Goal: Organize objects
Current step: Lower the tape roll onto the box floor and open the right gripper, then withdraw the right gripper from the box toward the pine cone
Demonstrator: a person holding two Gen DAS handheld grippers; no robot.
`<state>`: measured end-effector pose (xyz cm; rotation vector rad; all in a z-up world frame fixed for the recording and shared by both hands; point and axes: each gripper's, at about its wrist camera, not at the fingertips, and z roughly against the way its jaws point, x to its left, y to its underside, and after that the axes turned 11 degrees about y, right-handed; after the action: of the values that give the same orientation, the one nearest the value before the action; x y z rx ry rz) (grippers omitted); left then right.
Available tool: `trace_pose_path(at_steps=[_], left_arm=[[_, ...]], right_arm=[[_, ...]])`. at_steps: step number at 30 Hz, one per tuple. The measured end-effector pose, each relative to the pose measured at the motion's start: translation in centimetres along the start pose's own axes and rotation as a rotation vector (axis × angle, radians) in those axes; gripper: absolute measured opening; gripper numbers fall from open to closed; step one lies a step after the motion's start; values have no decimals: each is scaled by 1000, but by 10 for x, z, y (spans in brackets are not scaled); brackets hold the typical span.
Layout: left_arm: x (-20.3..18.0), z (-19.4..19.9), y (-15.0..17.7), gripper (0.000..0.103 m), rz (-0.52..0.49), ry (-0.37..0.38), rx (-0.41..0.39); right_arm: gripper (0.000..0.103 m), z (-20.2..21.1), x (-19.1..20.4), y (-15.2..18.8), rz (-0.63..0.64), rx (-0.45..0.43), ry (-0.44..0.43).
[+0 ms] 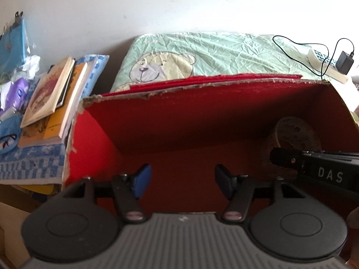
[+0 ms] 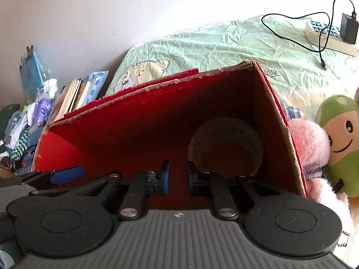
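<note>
Both my grippers hover over the red box: the left gripper spread wide and empty, the right gripper narrowly parted, near the tape roll inside.

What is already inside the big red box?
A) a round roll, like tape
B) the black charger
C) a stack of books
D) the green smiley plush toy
A: a round roll sits in the far right corner of the red box, while the books, the green plush toy and the charger all lie outside it.
</note>
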<state>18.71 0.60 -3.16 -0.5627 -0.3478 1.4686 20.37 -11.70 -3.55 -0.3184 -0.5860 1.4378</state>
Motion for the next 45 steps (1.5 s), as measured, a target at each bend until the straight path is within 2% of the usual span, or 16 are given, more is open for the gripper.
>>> trace_pose_path(at_steps=[7, 20, 26, 28, 30, 32, 34, 38, 39, 40, 43, 45], left_arm=[[0, -1, 0, 68, -11, -17, -5], [-8, 0, 3, 69, -58, -76, -32], [-12, 4, 6, 69, -89, -108, -75], [-13, 7, 8, 69, -97, -110, -93], [-14, 10, 9, 69, -106, -109, -116], [-15, 13, 11, 70, -121, -108, -148], [-15, 16, 12, 70, -121, -98, -171], [-15, 34, 19, 70, -104, -96, -238], [-14, 42, 21, 71, -91, -81, -253], [-12, 52, 25, 73, -74, -49, -267], [-12, 77, 39, 80, -42, 13, -293], [-15, 93, 51, 82, -49, 36, -305]], right_arm=[[22, 0, 5, -2, 41, -30, 29], [22, 4, 5, 1, 41, -90, 73], [22, 9, 5, 2, 59, -133, 51], [22, 14, 0, 5, 29, -162, 26], [23, 24, -4, 11, -8, -236, 22], [28, 39, -5, 20, -19, -315, 26], [45, 50, -11, 31, -51, -371, 16], [53, 77, -25, 54, -91, -506, -6], [59, 84, -28, 59, -93, -533, -9], [65, 91, -34, 62, -102, -545, -21], [68, 109, -52, 73, -153, -536, -86], [68, 119, -62, 80, -170, -523, -100]])
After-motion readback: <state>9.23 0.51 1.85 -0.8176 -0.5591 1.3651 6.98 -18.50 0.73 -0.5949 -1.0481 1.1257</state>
